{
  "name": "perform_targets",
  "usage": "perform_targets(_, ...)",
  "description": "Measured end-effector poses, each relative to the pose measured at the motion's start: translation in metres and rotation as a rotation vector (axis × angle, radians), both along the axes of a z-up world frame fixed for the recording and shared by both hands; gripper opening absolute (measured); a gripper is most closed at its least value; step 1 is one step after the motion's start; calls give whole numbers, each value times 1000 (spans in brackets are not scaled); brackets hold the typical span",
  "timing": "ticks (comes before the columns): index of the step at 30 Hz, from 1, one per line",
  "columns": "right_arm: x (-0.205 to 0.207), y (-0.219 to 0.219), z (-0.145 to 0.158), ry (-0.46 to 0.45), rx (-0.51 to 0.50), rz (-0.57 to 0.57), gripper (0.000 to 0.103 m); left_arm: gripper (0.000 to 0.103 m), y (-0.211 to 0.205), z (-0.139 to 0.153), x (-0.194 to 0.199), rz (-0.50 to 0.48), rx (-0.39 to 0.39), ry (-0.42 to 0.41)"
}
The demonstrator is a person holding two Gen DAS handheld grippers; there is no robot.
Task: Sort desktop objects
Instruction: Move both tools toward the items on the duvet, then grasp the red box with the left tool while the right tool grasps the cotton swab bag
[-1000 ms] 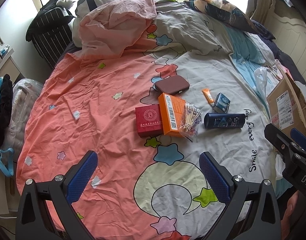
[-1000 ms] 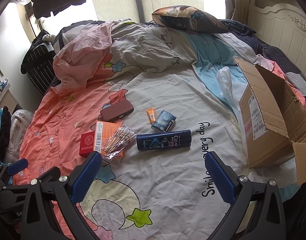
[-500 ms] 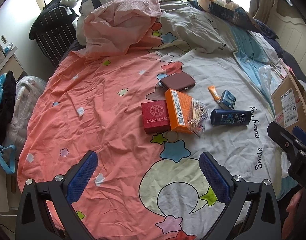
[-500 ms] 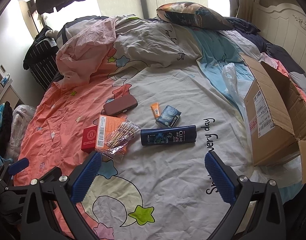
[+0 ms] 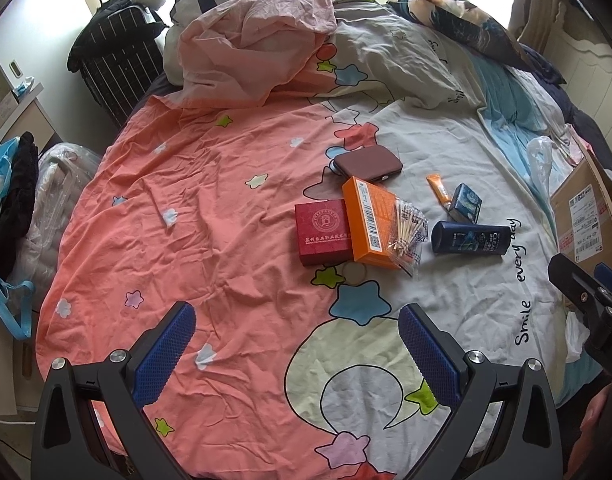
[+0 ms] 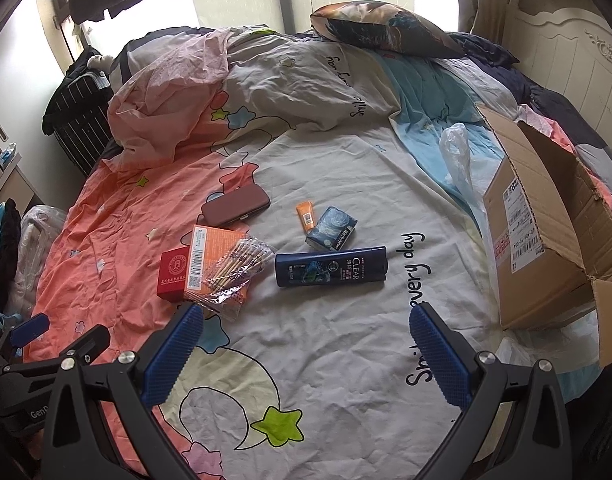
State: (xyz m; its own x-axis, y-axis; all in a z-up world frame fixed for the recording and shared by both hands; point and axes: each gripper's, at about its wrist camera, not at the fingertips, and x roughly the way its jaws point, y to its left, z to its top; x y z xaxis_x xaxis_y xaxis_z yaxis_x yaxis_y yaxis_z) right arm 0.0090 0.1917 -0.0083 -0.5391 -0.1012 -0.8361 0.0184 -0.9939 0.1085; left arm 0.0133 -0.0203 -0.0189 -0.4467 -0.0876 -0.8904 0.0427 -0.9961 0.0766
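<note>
Left gripper point(image 5: 296, 344) and right gripper point(image 6: 306, 348): jaws spread wide.

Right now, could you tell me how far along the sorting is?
Nothing looks sorted yet. Both tools, left and right, are open and empty above the bed. The shampoo bottle, orange box, red box, brown case and small items lie on the sheet; the cardboard box shows nothing inside.

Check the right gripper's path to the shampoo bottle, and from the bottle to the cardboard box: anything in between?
Nothing visible. The right gripper is open, with only bare sheet between it and the bottle. From the bottle to the box the sheet is bare too; the plastic bag lies farther back, off that line.
</note>
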Motion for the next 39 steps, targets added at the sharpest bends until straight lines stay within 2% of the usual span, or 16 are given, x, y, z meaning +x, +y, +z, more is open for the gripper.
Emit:
perform_targets(6, -3, 8, -5, -24, -56, -25, 103, 103, 0, -6, -2, -10, 16, -14)
perform_targets(15, -11, 2, -18, -61, -107, -7, 103, 103, -7, -25, -10, -29, -18, -3)
perform_targets(18, -19, -4, -27, -86, -131, 8, 103, 103, -11, -35, -17, -28, -38, 7)
perform_targets(26, -45, -20, -49, -138, -209, 28, 103, 103, -25, -62, -45, -50, -13, -3)
perform_targets(36, -81, -41, -83, -197, -258, 56, 103, 103, -26, -95, -80, -203, -18, 20)
perform_targets(39, -92, -41, -97, -232, -311, 51, 103, 103, -24, -105, -91, -259, -32, 27)
